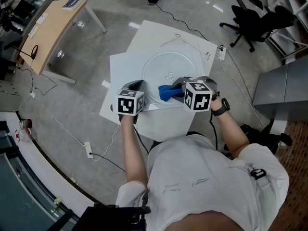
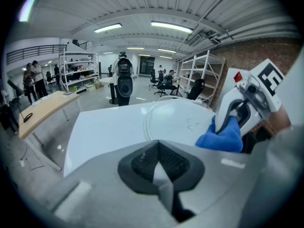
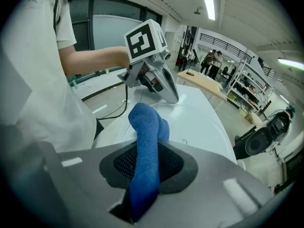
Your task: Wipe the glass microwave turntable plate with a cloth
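The clear glass turntable plate [image 1: 171, 71] lies flat on stacked white boards [image 1: 125, 66]. My right gripper [image 1: 177, 87] is shut on a blue cloth [image 1: 166, 92], which rests on the plate's near edge. In the right gripper view the cloth [image 3: 144, 141] stands up between the jaws. My left gripper [image 1: 136, 85] sits at the plate's near-left rim, and its jaws [image 2: 161, 167] are shut with nothing between them. In the left gripper view the plate [image 2: 173, 120] lies ahead, and the cloth [image 2: 222, 137] hangs from the right gripper [image 2: 240, 110] at the right.
A wooden desk [image 1: 55, 30] stands at the back left and an office chair [image 1: 252, 18] at the back right. A grey cabinet [image 1: 281, 88] is to the right. Cables and a power strip [image 1: 89, 149] lie on the floor at the left.
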